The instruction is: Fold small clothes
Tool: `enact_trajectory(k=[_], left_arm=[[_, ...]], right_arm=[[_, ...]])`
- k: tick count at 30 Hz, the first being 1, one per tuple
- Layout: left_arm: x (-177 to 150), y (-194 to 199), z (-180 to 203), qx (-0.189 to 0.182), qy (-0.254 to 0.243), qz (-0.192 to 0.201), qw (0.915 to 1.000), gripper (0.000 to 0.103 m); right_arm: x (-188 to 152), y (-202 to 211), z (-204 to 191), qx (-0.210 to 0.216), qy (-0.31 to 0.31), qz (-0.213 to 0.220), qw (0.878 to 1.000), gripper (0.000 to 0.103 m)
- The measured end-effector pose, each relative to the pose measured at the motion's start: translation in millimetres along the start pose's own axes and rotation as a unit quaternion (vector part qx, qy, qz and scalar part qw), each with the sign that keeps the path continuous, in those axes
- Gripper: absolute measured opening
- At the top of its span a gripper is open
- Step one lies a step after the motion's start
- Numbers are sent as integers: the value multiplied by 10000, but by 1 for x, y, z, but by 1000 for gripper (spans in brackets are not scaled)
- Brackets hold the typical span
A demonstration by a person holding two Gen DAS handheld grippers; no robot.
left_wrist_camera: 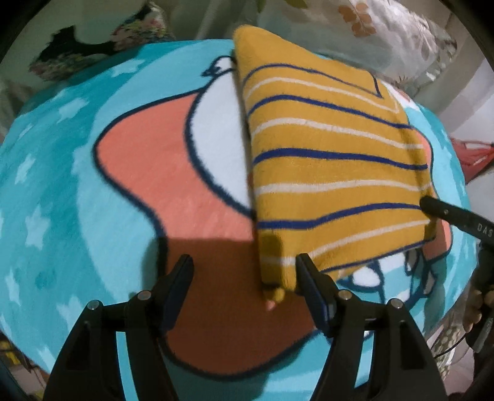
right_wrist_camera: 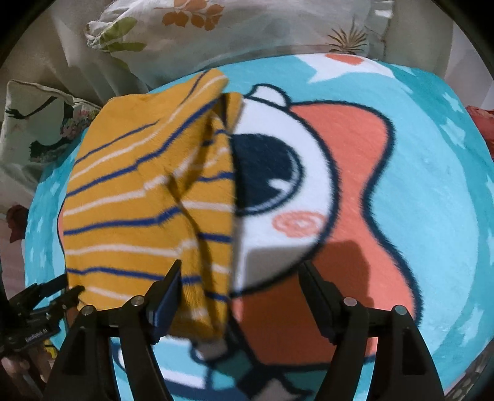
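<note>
A mustard-yellow garment with blue and white stripes point(left_wrist_camera: 333, 166) lies folded on a turquoise cartoon blanket point(left_wrist_camera: 61, 185). My left gripper point(left_wrist_camera: 244, 265) is open and empty, with the garment's near corner just inside its right finger. The right gripper's finger point(left_wrist_camera: 444, 212) touches the garment's right edge in the left wrist view. In the right wrist view the garment point(right_wrist_camera: 136, 209) lies left of centre with a fold along its right side. My right gripper point(right_wrist_camera: 240, 271) is open, its left finger over the garment's near edge. The left gripper point(right_wrist_camera: 43, 296) shows at the garment's lower left corner.
Floral pillows point(right_wrist_camera: 216, 27) lie beyond the blanket's point(right_wrist_camera: 432, 185) far edge, with another pillow point(right_wrist_camera: 37, 123) at the left. A red object point(left_wrist_camera: 472, 154) sits past the blanket's right edge. A hand point(left_wrist_camera: 475, 311) holds the right gripper's handle.
</note>
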State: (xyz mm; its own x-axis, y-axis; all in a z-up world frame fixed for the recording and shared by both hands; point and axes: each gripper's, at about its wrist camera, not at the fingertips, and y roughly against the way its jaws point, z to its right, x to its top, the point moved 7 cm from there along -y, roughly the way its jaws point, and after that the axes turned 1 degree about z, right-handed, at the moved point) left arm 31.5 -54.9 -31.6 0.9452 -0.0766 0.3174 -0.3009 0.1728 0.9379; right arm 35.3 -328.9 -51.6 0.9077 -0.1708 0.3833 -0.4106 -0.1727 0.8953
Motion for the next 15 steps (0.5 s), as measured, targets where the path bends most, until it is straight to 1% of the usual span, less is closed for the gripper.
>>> enact_trajectory(k=[2, 4, 5, 6, 8, 9, 11, 13, 15], left_arm=[[1, 13, -1, -25, 117, 106, 9999, 67], [10, 33, -2, 16, 221, 426, 9988, 67], [15, 38, -1, 1, 262, 522, 9983, 67], [24, 44, 0, -35, 333, 646, 9973, 67], [41, 47, 2, -30, 373, 752, 9965, 67], [52, 46, 6, 22, 332, 841, 9959, 67], [77, 38, 19, 139, 206, 962, 9951, 67], [90, 28, 22, 105, 172, 915, 9956, 67], [101, 9, 29, 39, 126, 798, 9967, 67]], right_arm=[[1, 10, 4, 108, 41, 74, 9999, 78], [13, 29, 4, 128, 202, 372, 9990, 78], [21, 37, 4, 125, 259, 520, 9982, 78], [31, 45, 2, 219, 281, 681, 9970, 78], [51, 54, -4, 513, 157, 852, 9949, 76], [59, 56, -8, 716, 80, 873, 9936, 71], [79, 53, -25, 1314, -99, 866, 9875, 65], [93, 38, -44, 1614, -151, 747, 9839, 64], [101, 19, -57, 1644, -86, 611, 9845, 64]])
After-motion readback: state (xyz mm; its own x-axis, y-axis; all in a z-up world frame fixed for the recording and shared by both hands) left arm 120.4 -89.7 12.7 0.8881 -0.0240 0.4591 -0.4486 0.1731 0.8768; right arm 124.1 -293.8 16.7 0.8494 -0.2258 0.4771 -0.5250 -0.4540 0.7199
